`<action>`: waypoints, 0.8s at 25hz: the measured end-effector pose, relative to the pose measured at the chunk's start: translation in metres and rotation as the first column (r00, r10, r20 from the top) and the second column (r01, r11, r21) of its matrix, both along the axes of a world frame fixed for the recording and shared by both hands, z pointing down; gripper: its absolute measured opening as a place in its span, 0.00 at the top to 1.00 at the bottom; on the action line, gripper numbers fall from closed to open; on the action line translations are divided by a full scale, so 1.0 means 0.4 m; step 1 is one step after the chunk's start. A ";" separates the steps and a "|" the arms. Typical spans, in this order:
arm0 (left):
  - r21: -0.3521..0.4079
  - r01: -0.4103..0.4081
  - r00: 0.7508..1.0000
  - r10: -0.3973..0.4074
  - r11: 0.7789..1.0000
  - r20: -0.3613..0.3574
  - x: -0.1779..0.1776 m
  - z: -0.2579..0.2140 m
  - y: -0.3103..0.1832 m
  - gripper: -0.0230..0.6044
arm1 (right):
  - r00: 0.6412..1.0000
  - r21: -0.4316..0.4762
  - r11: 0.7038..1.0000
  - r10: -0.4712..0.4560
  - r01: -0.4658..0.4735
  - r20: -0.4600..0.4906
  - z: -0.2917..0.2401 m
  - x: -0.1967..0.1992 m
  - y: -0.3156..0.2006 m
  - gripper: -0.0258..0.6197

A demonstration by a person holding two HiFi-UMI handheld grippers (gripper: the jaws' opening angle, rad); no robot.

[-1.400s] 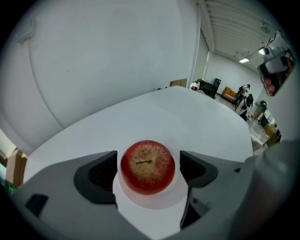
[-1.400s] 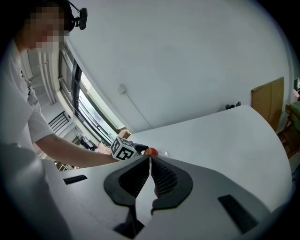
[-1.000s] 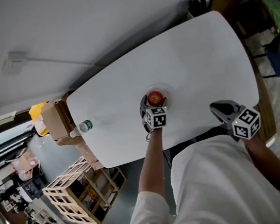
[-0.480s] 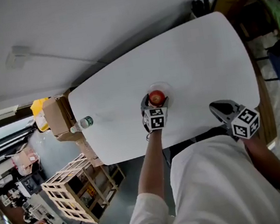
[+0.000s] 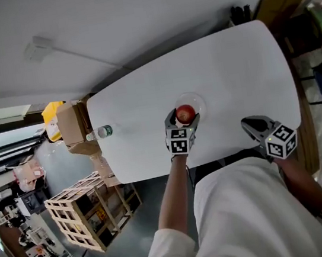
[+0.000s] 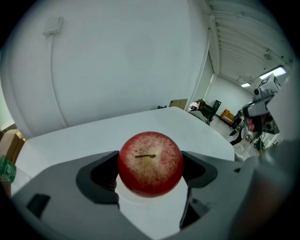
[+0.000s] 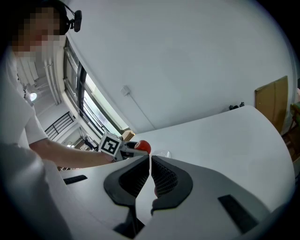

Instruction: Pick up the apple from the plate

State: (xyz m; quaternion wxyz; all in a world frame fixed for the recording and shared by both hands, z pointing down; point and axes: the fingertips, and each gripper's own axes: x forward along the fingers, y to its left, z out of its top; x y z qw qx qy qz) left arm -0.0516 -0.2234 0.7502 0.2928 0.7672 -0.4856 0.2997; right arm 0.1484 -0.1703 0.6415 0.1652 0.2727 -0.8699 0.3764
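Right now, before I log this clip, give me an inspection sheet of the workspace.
Surface: white table, mostly bare.
Job's things: red apple over a clear plate; whether it has lifted off is unclear.
Clutter: bottle at the table's end.
Grippers: left tongs shut on the apple; right tongs shut, empty, near the table's edge, apart from the plate.
Cables: one cable along the wall; nothing seen on the table.
Surroundings: box and crate beside the table.
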 end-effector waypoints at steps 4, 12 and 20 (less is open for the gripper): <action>0.025 -0.010 0.999 0.011 1.000 -0.049 0.010 -0.071 0.035 0.32 | 1.000 0.008 1.000 -0.019 0.019 0.004 -0.005 -0.018 0.016 0.90; 0.092 -0.014 0.986 0.029 0.996 -0.161 0.017 -0.221 0.093 0.32 | 0.999 0.038 0.999 -0.037 0.036 0.013 -0.032 -0.057 0.020 0.90; 0.142 -0.009 0.980 0.037 0.990 -0.196 -0.045 -0.338 0.167 0.32 | 1.000 0.081 0.997 0.006 -0.006 0.009 -0.073 -0.113 0.051 0.90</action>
